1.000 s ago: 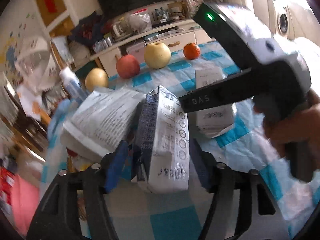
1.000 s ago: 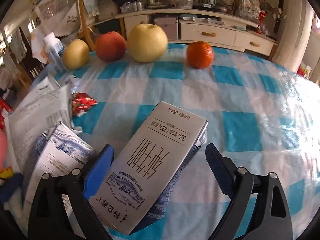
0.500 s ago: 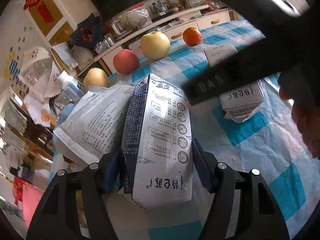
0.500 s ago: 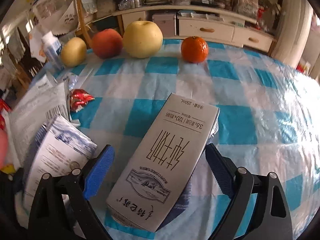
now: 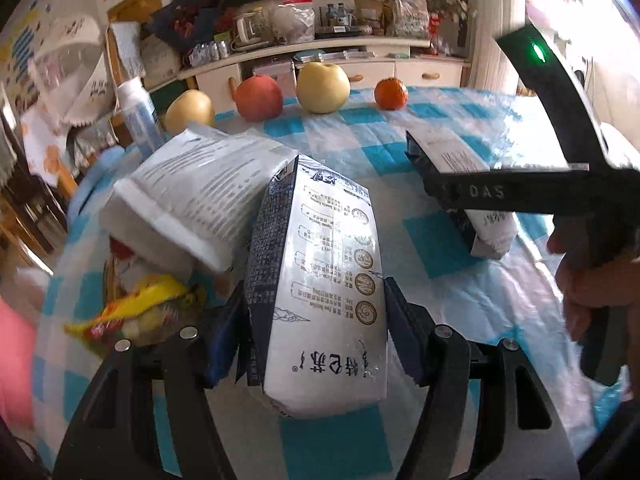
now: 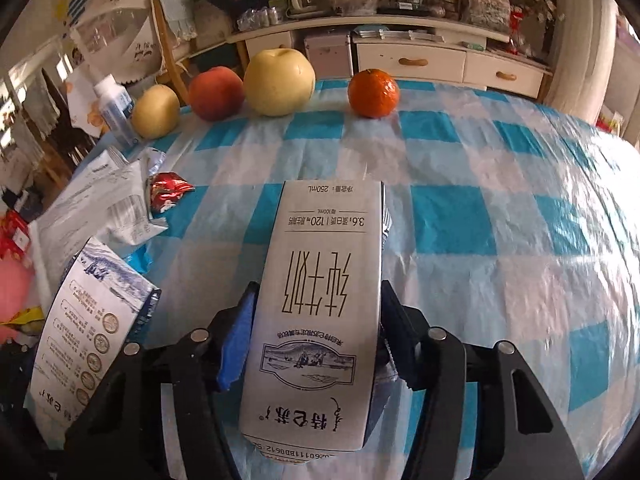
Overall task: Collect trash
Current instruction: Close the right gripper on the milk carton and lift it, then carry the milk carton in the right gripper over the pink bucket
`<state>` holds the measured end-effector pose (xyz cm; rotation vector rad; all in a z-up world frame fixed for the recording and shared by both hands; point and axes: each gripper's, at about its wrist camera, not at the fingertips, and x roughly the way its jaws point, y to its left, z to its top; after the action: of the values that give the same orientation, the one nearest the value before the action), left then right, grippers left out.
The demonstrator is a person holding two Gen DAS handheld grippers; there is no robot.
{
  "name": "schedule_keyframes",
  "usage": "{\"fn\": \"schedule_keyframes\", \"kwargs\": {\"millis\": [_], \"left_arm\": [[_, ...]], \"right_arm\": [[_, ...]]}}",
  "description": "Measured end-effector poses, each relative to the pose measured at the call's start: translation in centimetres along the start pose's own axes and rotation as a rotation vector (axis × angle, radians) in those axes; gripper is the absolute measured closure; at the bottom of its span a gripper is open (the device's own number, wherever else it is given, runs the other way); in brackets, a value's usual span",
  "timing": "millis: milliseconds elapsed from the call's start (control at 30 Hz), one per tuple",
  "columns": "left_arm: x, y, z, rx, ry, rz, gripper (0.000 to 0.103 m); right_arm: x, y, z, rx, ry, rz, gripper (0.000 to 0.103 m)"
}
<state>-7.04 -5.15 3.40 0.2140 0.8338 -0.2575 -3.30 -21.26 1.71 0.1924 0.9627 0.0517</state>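
Two milk cartons are gripped, one in each claw, above the checked blue and white tablecloth [image 6: 480, 152]. The right gripper [image 6: 316, 332] has just been closing its jaws, and now its pads press on both long sides of the grey milk carton [image 6: 320, 304]. The long axis of this carton runs straight away from the camera, along the fingers, with its printed face upward and its far end toward the orange [image 6: 373, 93]. Whether it rests on the cloth or is lifted, I cannot tell.

The left gripper [image 5: 316, 328] is clamped on the second milk carton [image 5: 320, 280]. This one also points away from the camera, leaning a little to the left at its far end, where it touches a white printed packet [image 5: 192, 200]. A yellow wrapper [image 5: 132, 312] lies below that packet.

Four fruits stand in a row at the far edge of the table: a pear [image 6: 155, 111], a peach [image 6: 216, 93], a yellow apple [image 6: 279, 81] and the orange. A red foil wrapper [image 6: 168, 192] lies on the cloth near the packet.
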Motion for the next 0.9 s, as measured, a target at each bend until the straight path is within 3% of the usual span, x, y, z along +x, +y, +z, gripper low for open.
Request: {"fn": "schedule_keyframes", "kwargs": {"millis": [233, 533, 900], "left_arm": [[-3.6, 2.0, -0.9, -0.062, -0.049, -0.044, 0.037], [-7.9, 4.7, -2.3, -0.081, -0.099, -0.048, 0.037], [-13.8, 12.3, -5.1, -0.154, -0.178, 0.034, 0.037]], "right_arm": [[-2.2, 0.0, -1.5, 0.035, -0.031, 0.022, 0.044], [-5.5, 2.1, -3.8, 0.037, -0.071, 0.061, 0.044], [-10.0, 10.0, -7.1, -0.039, -0.115, 0.139, 0.044]]}}
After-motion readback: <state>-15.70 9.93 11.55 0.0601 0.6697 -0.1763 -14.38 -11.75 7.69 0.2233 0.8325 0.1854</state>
